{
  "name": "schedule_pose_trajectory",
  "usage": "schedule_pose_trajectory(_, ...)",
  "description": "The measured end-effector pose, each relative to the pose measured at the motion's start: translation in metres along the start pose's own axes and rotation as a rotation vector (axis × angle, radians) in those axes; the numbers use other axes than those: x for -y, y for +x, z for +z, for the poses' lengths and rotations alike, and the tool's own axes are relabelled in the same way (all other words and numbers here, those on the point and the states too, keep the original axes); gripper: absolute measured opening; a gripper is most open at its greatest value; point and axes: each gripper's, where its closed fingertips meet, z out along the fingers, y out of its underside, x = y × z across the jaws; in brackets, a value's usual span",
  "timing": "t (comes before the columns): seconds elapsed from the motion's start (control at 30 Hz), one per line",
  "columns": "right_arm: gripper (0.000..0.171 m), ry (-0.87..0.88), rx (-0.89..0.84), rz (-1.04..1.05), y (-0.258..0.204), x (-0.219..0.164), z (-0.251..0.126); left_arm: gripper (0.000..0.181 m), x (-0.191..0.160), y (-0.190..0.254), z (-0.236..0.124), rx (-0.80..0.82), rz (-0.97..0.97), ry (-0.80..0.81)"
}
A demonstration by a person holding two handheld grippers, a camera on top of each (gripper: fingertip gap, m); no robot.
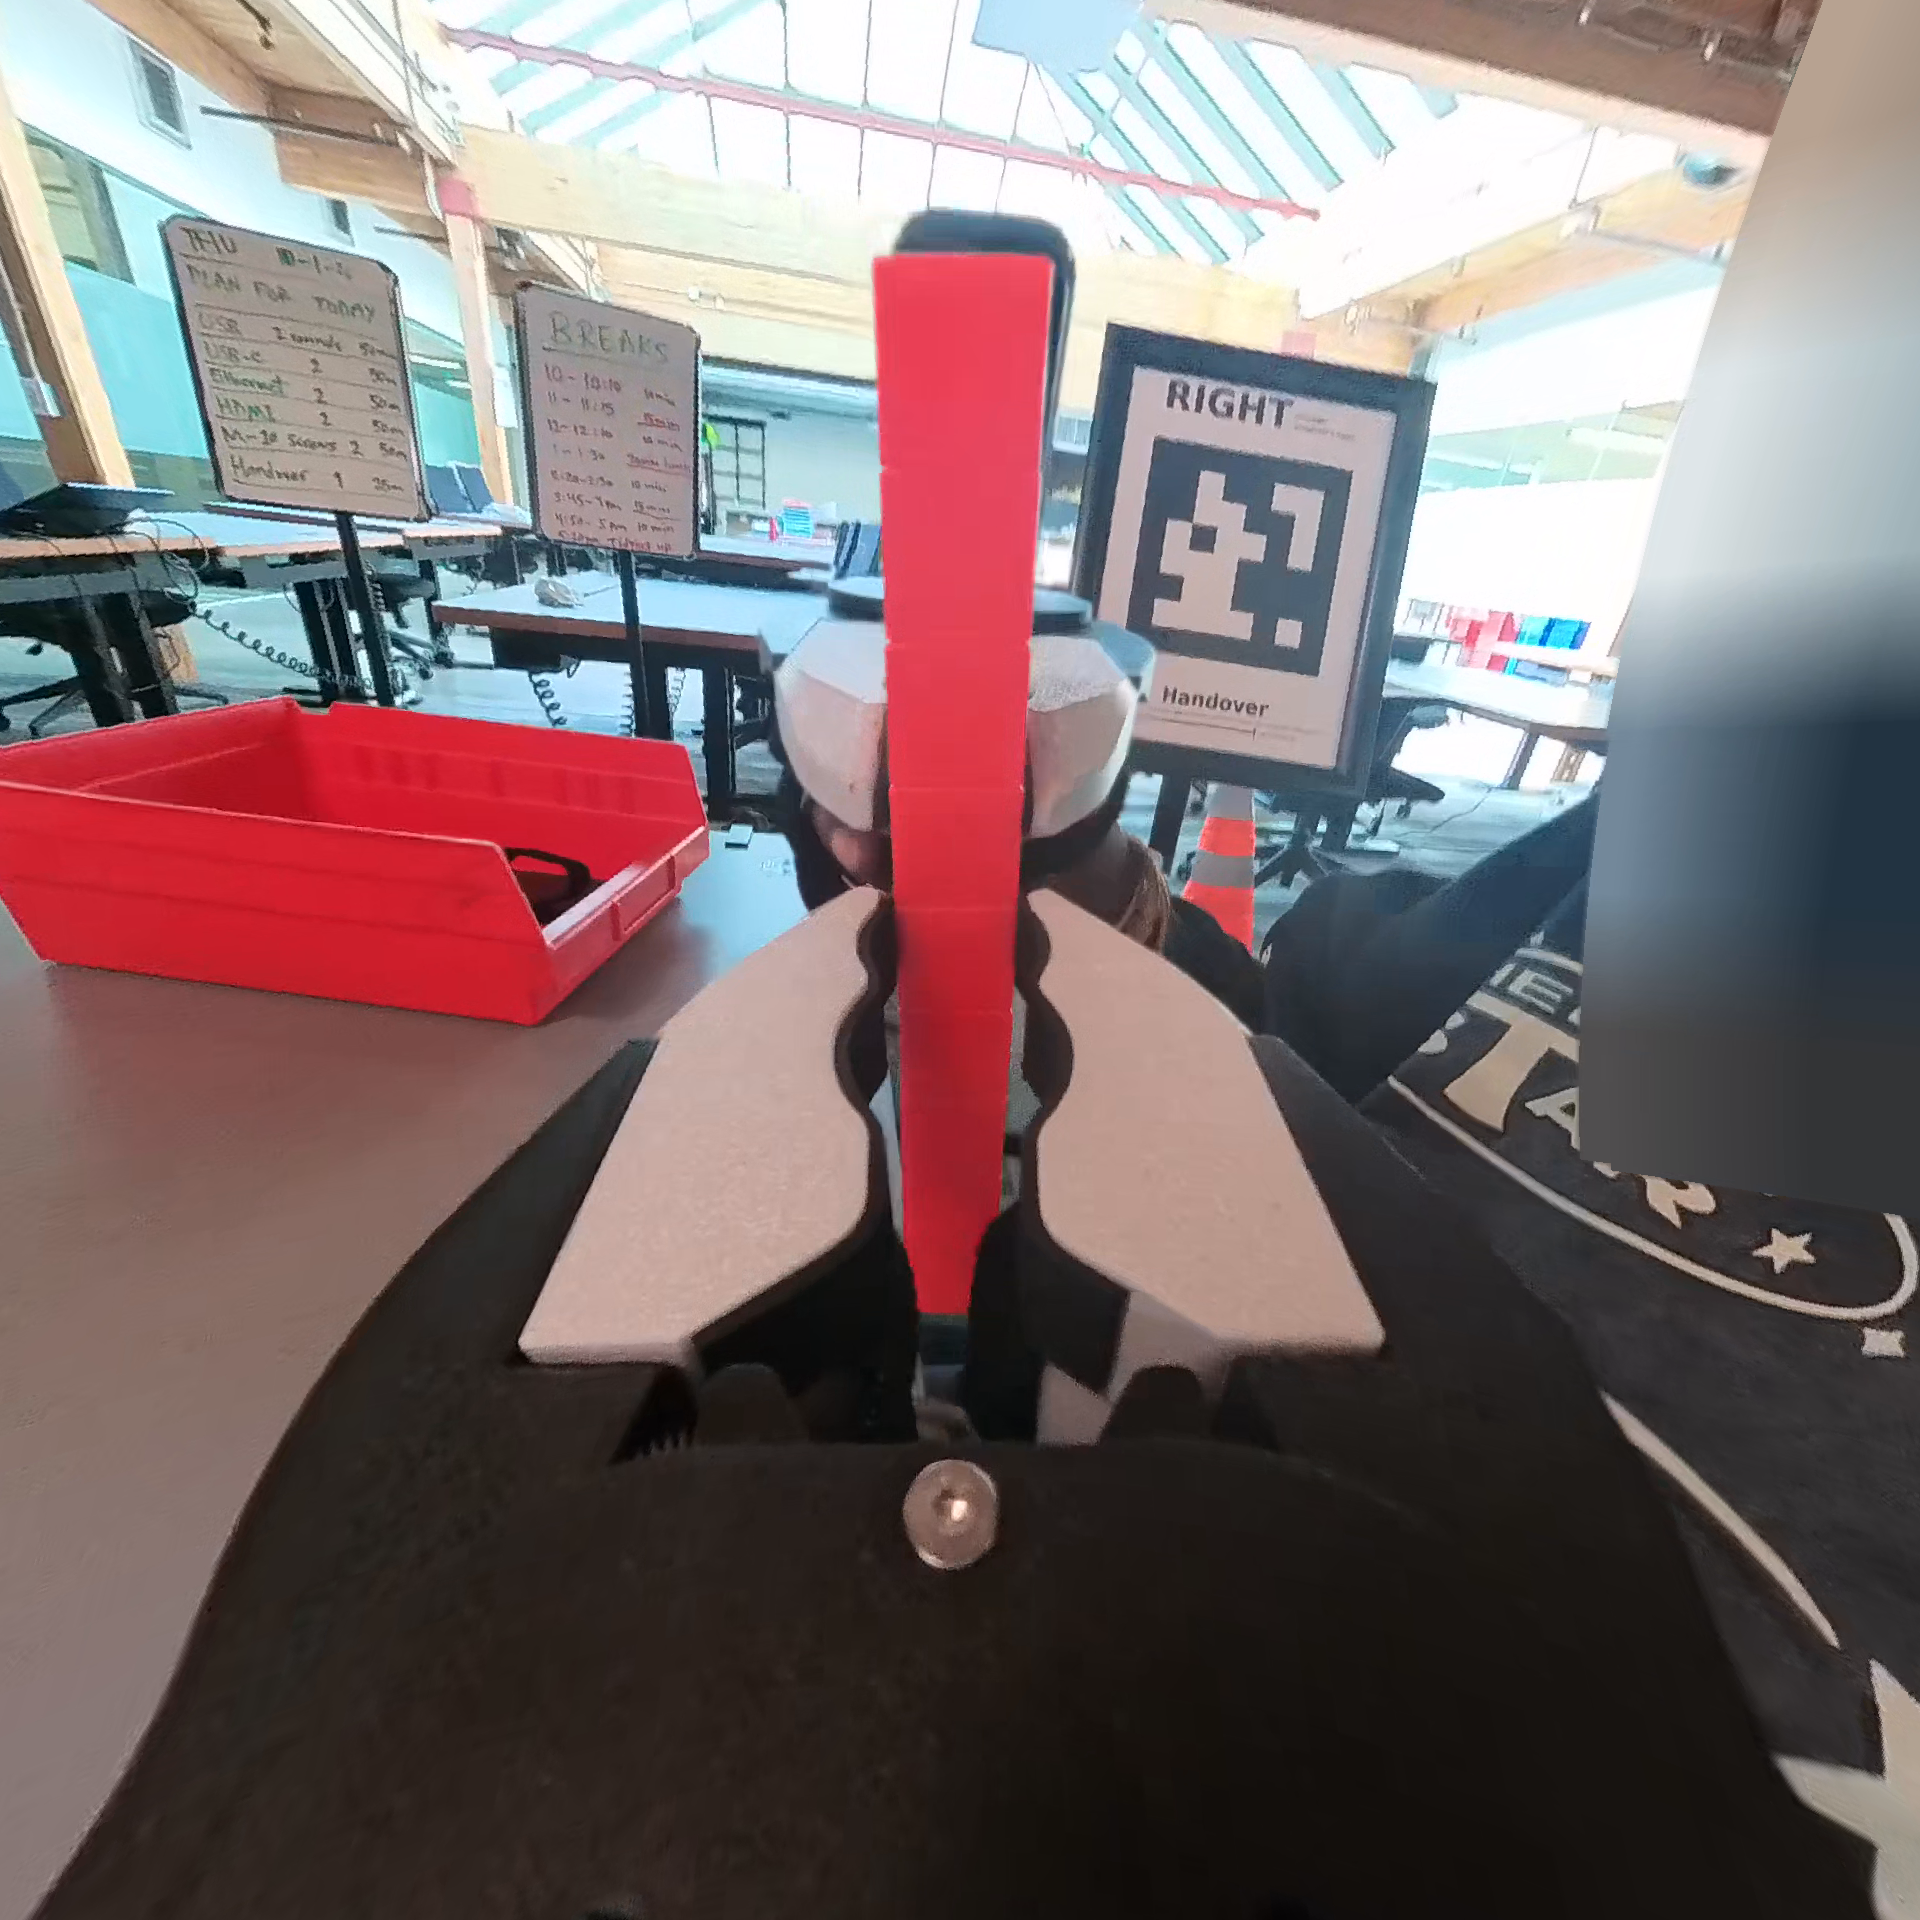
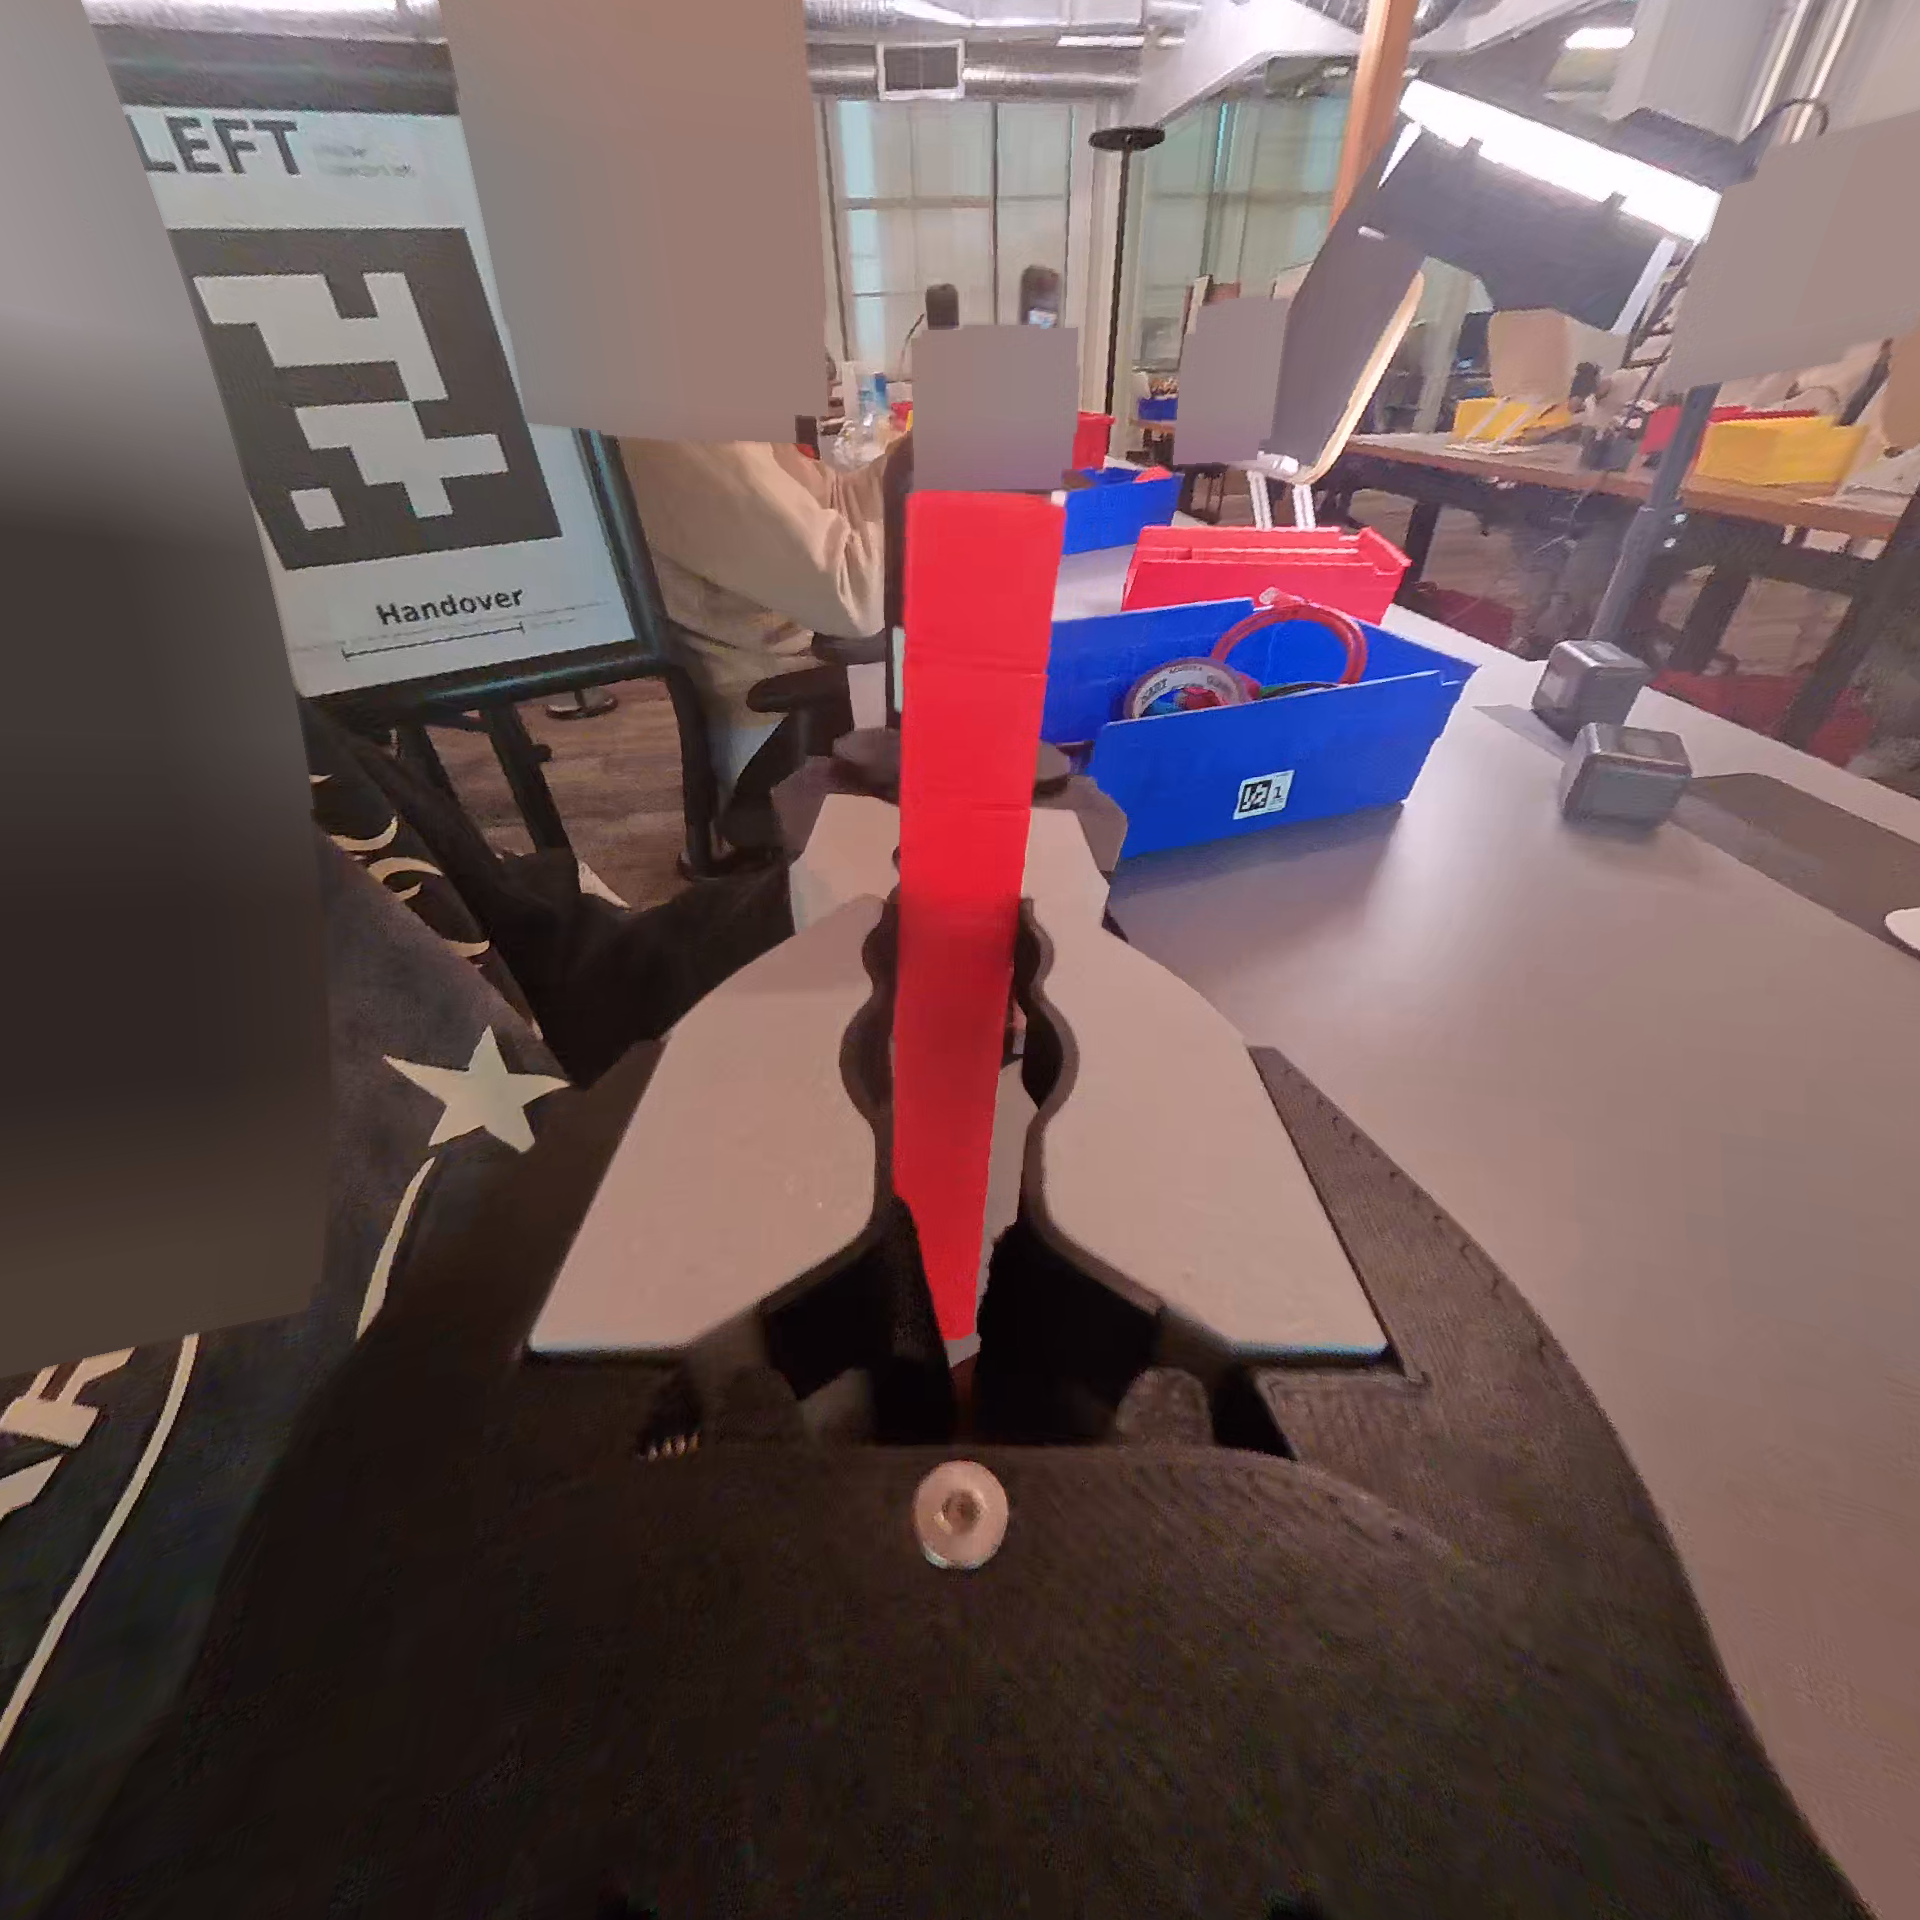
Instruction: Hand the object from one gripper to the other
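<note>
A long red bar of stacked blocks runs lengthwise between the two grippers, which face each other above the grey table. My left gripper is shut on the near end of the bar. In the left wrist view the right gripper's grey fingers flank the bar farther along. In the right wrist view the red bar sits between the fingers of my right gripper, which is shut on it, and the left gripper's fingers show behind.
A red bin stands on the table at left. A framed sign and an orange cone stand behind. In the right wrist view a blue bin with tape rolls, a red bin and two dark cubes stand at right. The grippers are tip to tip, or close to it.
</note>
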Motion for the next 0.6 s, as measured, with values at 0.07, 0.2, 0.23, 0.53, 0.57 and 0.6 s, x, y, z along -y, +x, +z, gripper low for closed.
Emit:
schedule_pose_trajectory(0.07, 0.021, -0.031, 0.018, -0.008, -0.003, -0.005, 0.002, 0.033, 0.007, 0.002, -0.005, 0.002, 0.013, 0.021)
schedule_pose_trajectory(0.2, 0.021, -0.107, 0.051, -0.015, -0.009, -0.019, 0.012, 0.038, 0.028, 0.003, -0.017, 0.027, 0.026, 0.111)
schedule_pose_trajectory(0.23, 0.021, -0.120, 0.057, -0.012, -0.010, -0.022, 0.015, 0.030, 0.031, 0.005, -0.018, 0.018, 0.033, 0.126)
schedule_pose_trajectory(0.53, 0.038, 0.002, 0.055, 0.004, -0.008, 0.001, 0.001, 0.021, 0.014, 0.006, -0.010, 0.002, 0.034, 0.021)
schedule_pose_trajectory(0.57, 0.038, 0.031, 0.054, 0.000, -0.009, 0.005, 0.000, 0.021, 0.011, 0.007, -0.008, -0.005, 0.034, 0.005)
schedule_pose_trajectory(0.6, 0.038, 0.042, 0.049, -0.003, -0.009, 0.007, 0.000, 0.021, 0.008, 0.008, -0.006, -0.012, 0.035, -0.010)
